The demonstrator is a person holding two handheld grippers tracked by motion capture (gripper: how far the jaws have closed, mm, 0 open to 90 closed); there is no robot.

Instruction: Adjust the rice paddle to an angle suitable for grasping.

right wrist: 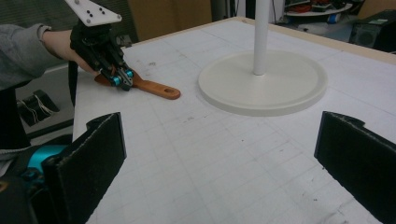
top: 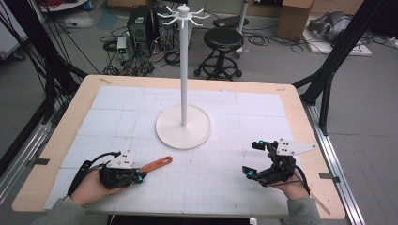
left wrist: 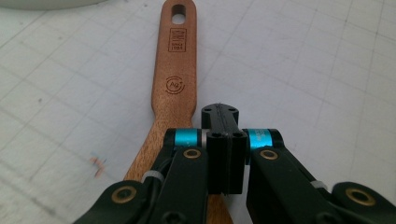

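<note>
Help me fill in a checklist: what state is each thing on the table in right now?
Left claw: shut, tips over the spatula, grip not clear.
Right claw: open, nothing between its jaws.
Spatula: flat on the mat, handle hole pointing toward the stand.
Stand: upright on its round base, top hooks bare.
</note>
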